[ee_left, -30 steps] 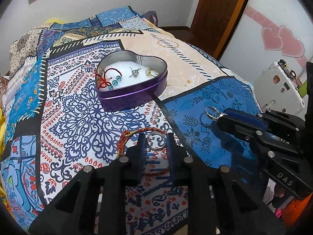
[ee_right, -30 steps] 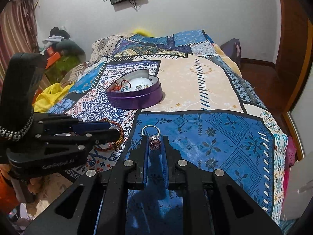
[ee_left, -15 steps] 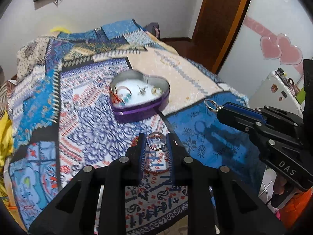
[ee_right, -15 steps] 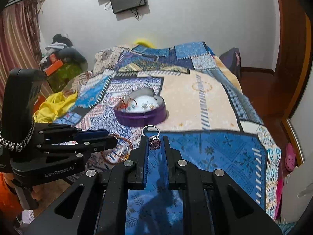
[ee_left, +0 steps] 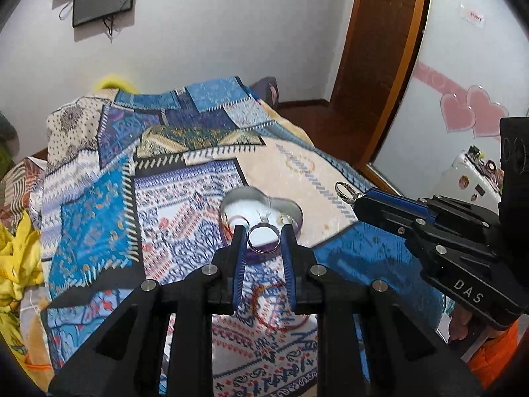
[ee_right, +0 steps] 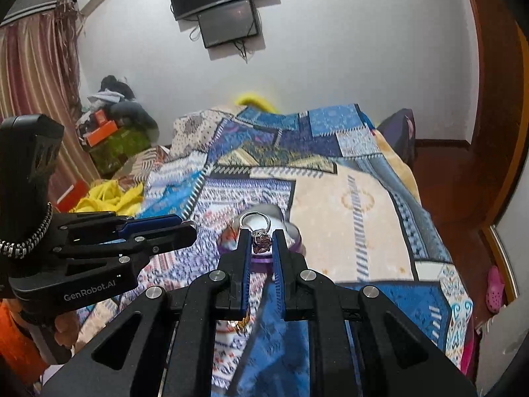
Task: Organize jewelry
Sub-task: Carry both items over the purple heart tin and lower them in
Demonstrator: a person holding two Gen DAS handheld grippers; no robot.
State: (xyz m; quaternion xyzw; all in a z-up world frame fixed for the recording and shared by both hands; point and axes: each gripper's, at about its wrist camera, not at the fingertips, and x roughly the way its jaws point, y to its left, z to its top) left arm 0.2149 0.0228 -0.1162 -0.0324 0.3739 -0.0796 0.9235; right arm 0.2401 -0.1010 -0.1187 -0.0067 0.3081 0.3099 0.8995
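My left gripper [ee_left: 263, 239] is shut on a plain silver ring [ee_left: 263, 239] and holds it in the air above the bed. My right gripper [ee_right: 261, 241] is shut on a silver ring with a purple stone [ee_right: 261, 244]; that ring also shows at the tip of the right gripper in the left wrist view [ee_left: 346, 192]. The purple heart-shaped tin [ee_left: 295, 212] sits on the patchwork bedspread beyond both grippers, with jewelry on its white lining. A red cord bracelet [ee_left: 279, 307] lies on the bedspread below the left gripper.
The patterned bedspread [ee_left: 185, 192] covers the bed. Yellow cloth [ee_left: 16, 264] lies at the bed's left edge. A wooden door [ee_left: 380, 66] and a white suitcase [ee_left: 469, 178] stand to the right. Clutter [ee_right: 112, 125] sits by the curtain on the left.
Both grippers have risen and tilted up with their rings still held. The tin and the bedspread now look farther off and lower. The red cord bracelet stays on the bedspread.
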